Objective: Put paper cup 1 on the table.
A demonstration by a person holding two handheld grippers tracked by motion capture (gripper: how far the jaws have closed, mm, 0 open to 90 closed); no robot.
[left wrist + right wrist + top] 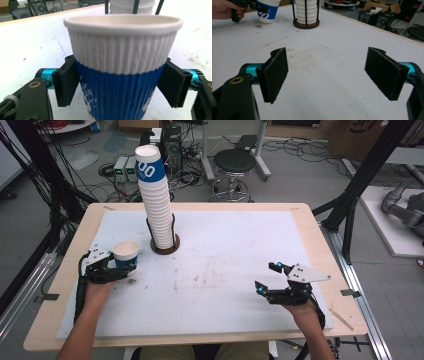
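Since you took one off the stack, cup: stands on the worktop, beside the cup stack.
Left claw: around cup, pads barely touching.
Right claw: wide open, empty.
Left to do: let go.

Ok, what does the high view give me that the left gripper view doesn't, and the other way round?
High view adds: the full height of the cup stack in its holder, and the right gripper, jaws open, over the white sheet well away from the cups. Left gripper view adds: the left gripper's pads flanking the paper cup at its blue band; whether they press on it I cannot tell. Shared: the paper cup upright on the sheet, with the stack behind it.
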